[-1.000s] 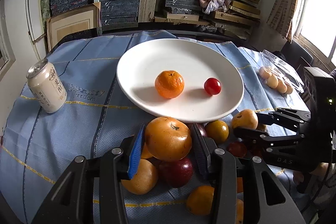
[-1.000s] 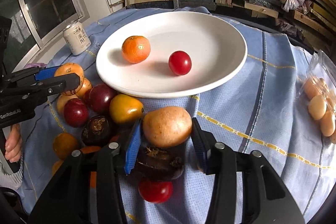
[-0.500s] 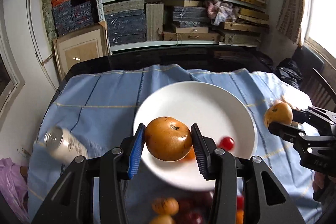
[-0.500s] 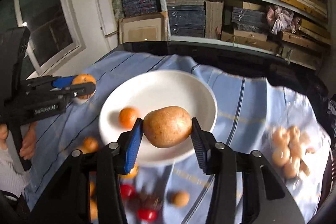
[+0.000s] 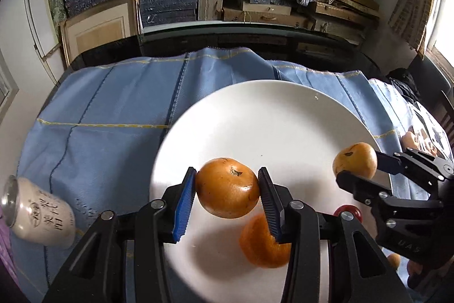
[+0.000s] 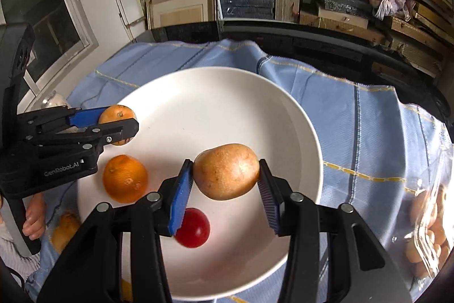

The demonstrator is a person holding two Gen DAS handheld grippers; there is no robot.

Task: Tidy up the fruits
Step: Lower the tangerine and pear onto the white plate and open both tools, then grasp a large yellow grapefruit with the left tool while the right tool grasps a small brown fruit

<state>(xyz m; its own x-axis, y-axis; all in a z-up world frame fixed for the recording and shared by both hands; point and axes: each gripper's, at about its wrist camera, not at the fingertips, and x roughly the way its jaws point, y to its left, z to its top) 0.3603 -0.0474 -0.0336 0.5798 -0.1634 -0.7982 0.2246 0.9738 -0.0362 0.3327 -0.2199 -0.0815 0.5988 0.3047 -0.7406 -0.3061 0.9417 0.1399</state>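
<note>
My left gripper (image 5: 227, 196) is shut on a round orange-brown fruit (image 5: 227, 195) and holds it above the near part of the white plate (image 5: 269, 115). My right gripper (image 6: 226, 172) is shut on a tan oval fruit (image 6: 226, 171) over the same plate (image 6: 227, 104). On the plate lie a mandarin (image 6: 124, 178) and a small red fruit (image 6: 193, 227). In the left wrist view the mandarin (image 5: 261, 243) sits partly behind my right finger, and the right gripper (image 5: 357, 171) with its tan fruit (image 5: 354, 164) hangs over the plate's right rim.
A drink can (image 5: 39, 215) stands on the blue cloth (image 5: 107, 115) left of the plate. A clear bag of pale round items (image 6: 425, 223) lies at the right. Loose fruit (image 6: 63, 229) lies near the plate's front-left rim. Shelves of boxes rise behind the table.
Both grippers have lifted their fruit off the pile and carried it forward over the plate. The pile of loose fruit has dropped almost out of view.
</note>
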